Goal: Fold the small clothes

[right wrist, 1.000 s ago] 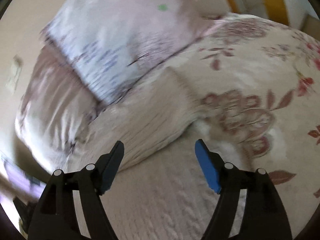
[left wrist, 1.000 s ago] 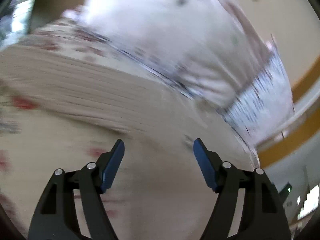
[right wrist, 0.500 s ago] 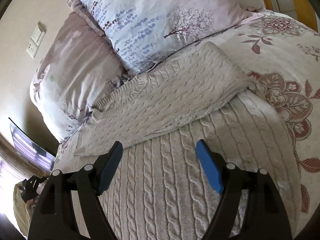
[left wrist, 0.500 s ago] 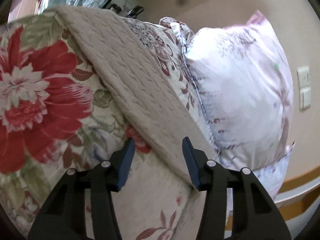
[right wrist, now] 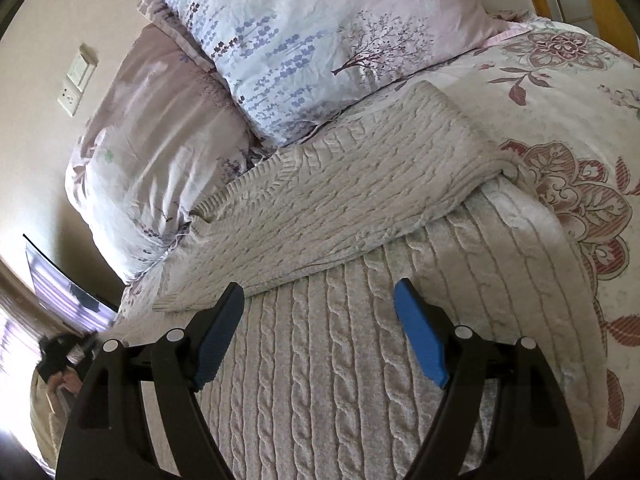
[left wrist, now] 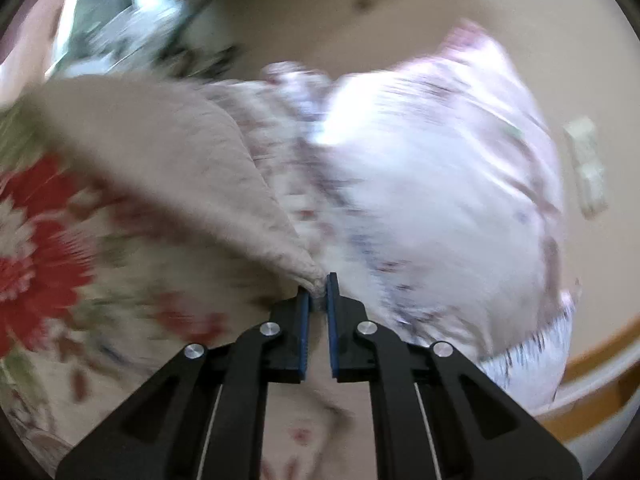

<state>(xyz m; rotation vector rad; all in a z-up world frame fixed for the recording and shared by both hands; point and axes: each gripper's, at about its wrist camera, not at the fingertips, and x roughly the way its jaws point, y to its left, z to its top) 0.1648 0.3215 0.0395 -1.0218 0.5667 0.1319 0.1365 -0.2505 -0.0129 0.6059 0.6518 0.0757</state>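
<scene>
A beige cable-knit sweater [right wrist: 340, 208] lies on the bed, one sleeve folded across its body. My right gripper [right wrist: 319, 286] hovers open just above the body's cables, nothing between its blue pads. The left wrist view is blurred. There the sweater [left wrist: 180, 168] runs as a beige band from the upper left down to my left gripper [left wrist: 318, 286]. Its jaws are closing tight, and the pads pinch a bunched corner of the knit.
Two pale lilac printed pillows [right wrist: 320, 40] [right wrist: 160, 140] lean against the beige wall behind the sweater. A floral bedspread [right wrist: 580, 100] [left wrist: 40, 260] covers the bed. Wall switches [right wrist: 78, 76] sit at upper left, and a wooden bed edge [left wrist: 592, 344] shows at right.
My left gripper has swept sideways across the bed and shut on the sweater's corner. The right gripper stayed open and settled over the sweater's body.
</scene>
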